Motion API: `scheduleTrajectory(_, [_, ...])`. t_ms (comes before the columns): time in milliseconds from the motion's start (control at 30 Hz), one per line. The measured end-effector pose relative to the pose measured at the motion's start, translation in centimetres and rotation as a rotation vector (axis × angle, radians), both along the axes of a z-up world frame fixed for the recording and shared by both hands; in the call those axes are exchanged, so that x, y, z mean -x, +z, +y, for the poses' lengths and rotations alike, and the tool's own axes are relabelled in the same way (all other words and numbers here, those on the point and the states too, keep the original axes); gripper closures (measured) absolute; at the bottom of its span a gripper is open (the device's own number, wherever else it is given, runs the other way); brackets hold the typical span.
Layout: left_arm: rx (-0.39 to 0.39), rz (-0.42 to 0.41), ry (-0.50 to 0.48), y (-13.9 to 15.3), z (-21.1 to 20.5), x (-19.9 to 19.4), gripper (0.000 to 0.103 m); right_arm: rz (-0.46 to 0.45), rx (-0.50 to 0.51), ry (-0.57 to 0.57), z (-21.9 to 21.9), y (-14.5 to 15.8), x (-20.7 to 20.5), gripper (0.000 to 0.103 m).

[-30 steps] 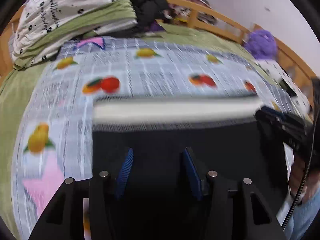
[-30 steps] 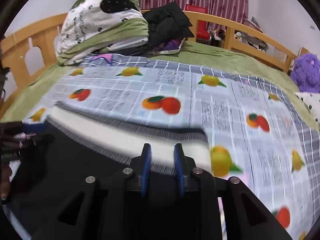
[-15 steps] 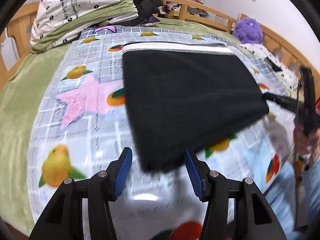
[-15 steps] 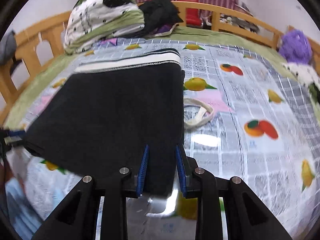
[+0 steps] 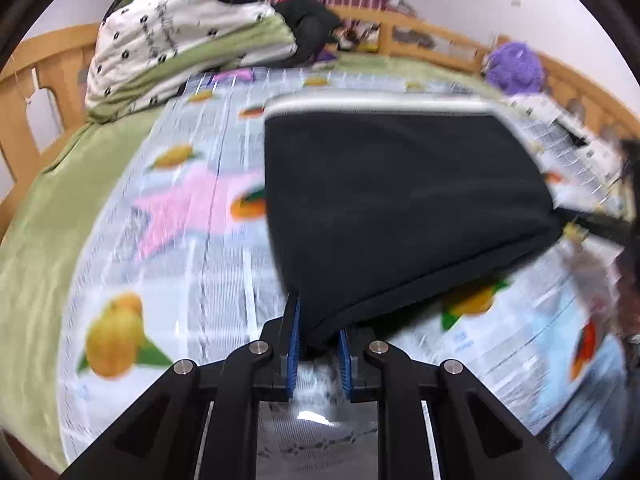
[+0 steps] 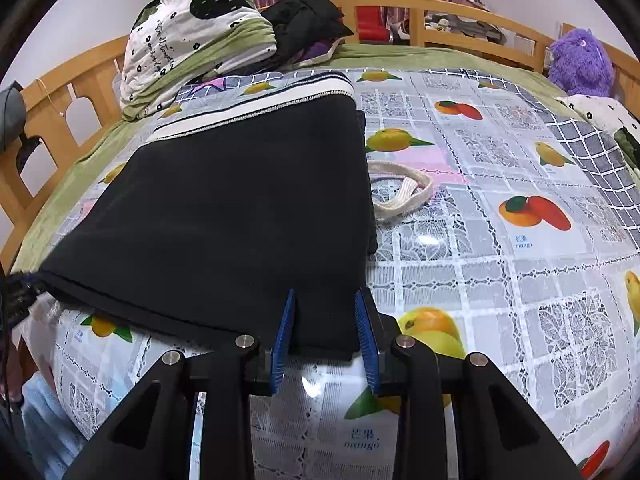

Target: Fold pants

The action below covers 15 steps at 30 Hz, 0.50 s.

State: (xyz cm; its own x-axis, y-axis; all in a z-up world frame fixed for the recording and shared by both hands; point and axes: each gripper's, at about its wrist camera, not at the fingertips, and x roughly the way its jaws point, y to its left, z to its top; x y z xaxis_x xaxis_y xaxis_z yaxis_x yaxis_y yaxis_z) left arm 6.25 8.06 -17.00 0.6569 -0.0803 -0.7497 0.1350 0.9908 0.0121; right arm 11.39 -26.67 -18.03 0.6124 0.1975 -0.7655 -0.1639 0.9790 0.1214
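The black pants (image 6: 224, 216) lie folded on the fruit-print cloth (image 6: 500, 280), with their white striped waistband (image 6: 256, 108) at the far end. My left gripper (image 5: 319, 344) is shut on the near left corner of the pants (image 5: 400, 208) and lifts it a little. My right gripper (image 6: 325, 336) is open, with its blue fingers on either side of the near right corner, which lies flat. The right gripper also shows at the right edge of the left wrist view (image 5: 624, 224).
A cream drawstring loop (image 6: 404, 192) lies just right of the pants. Folded bedding (image 6: 192, 44) and dark clothes (image 6: 304, 20) sit at the head of the bed. A purple plush toy (image 6: 580, 60) is at the far right. A wooden rail (image 6: 52, 120) runs around the bed.
My left gripper has moved in and shut on the near left corner of the pants. My right gripper has opened wider around the near right corner.
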Motion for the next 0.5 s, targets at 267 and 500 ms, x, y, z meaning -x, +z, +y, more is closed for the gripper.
scheduleTrajectory(267, [0.146, 0.001, 0.035, 2.2, 2.6, 3.6, 0.060, -0.082, -0.017, 0.003, -0.8, 2.8, 0.9, 0.067])
scheduleTrajectory(500, [0.179, -0.084, 0.011, 4.9, -0.1, -2.1, 0.055, -0.093, -0.027, 0.013, 1.1, 2.4, -1.4, 0.067])
